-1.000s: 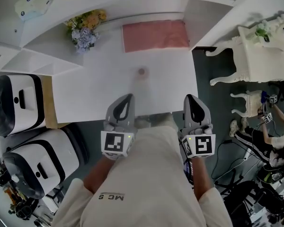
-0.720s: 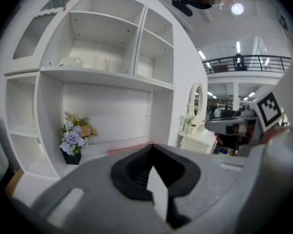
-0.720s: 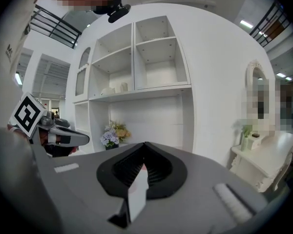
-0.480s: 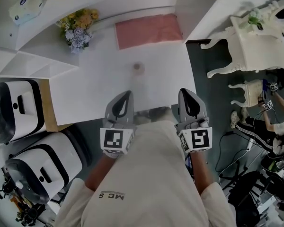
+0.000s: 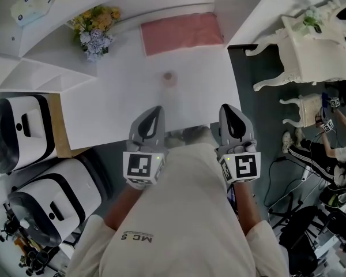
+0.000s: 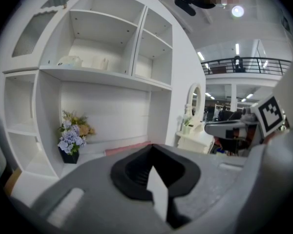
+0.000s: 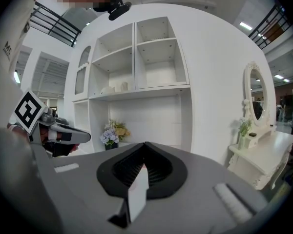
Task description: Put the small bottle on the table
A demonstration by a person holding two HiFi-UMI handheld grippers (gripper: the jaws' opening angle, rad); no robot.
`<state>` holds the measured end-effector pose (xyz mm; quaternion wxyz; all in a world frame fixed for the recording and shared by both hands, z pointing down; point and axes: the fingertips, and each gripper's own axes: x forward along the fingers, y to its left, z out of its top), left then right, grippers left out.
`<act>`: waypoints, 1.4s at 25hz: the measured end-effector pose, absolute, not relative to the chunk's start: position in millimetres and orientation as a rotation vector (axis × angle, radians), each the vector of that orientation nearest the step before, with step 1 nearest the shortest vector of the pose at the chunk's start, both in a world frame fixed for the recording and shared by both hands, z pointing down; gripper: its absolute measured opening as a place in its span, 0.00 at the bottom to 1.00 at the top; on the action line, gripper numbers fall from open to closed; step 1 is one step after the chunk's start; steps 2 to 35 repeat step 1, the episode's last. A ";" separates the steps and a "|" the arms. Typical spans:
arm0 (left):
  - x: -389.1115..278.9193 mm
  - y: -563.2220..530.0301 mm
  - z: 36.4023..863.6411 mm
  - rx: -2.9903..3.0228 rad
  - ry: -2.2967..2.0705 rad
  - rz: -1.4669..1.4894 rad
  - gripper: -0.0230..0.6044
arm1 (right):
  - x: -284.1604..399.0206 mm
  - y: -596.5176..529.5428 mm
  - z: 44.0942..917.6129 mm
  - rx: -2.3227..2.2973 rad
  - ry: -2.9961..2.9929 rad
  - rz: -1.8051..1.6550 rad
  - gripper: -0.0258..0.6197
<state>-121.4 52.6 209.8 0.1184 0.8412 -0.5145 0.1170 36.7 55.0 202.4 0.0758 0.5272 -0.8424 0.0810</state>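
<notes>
Small bottle (image 5: 169, 77) on white table (image 5: 115, 111), shelves (image 6: 105, 75) behind

A mock home room built inside a large hall is indicated. Domestic fittings are noted: white shelving (image 7: 136, 57), flower vase (image 5: 95, 30), pink mat (image 5: 181, 32) on the far side of the white table (image 5: 121, 105), mirrored dressing table (image 7: 256, 130) at right. Hall features are noted: railed mezzanine (image 6: 244, 65), strip lights (image 6: 237, 48), cables (image 5: 288, 195) on the near right floor.
</notes>
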 end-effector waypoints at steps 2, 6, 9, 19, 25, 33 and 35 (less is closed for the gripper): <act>-120.0 53.0 210.1 2.462 -1.502 0.341 0.04 | 37.3 55.6 202.6 1.581 -2.525 0.240 0.03; -120.0 53.0 210.1 2.462 -1.502 0.341 0.04 | 37.3 55.6 202.6 1.581 -2.525 0.240 0.03; -120.0 53.0 210.1 2.462 -1.502 0.341 0.04 | 37.3 55.6 202.6 1.581 -2.525 0.240 0.03; -120.0 53.0 210.1 2.462 -1.502 0.341 0.04 | 37.3 55.6 202.6 1.581 -2.525 0.240 0.03; -120.0 53.0 210.1 2.462 -1.502 0.341 0.04 | 37.3 55.6 202.6 1.581 -2.525 0.240 0.03; -120.0 53.0 210.1 2.462 -1.502 0.341 0.04 | 37.3 55.6 202.6 1.581 -2.525 0.240 0.03; -120.0 53.0 210.1 2.462 -1.502 0.341 0.04 | 37.3 55.6 202.6 1.581 -2.525 0.240 0.03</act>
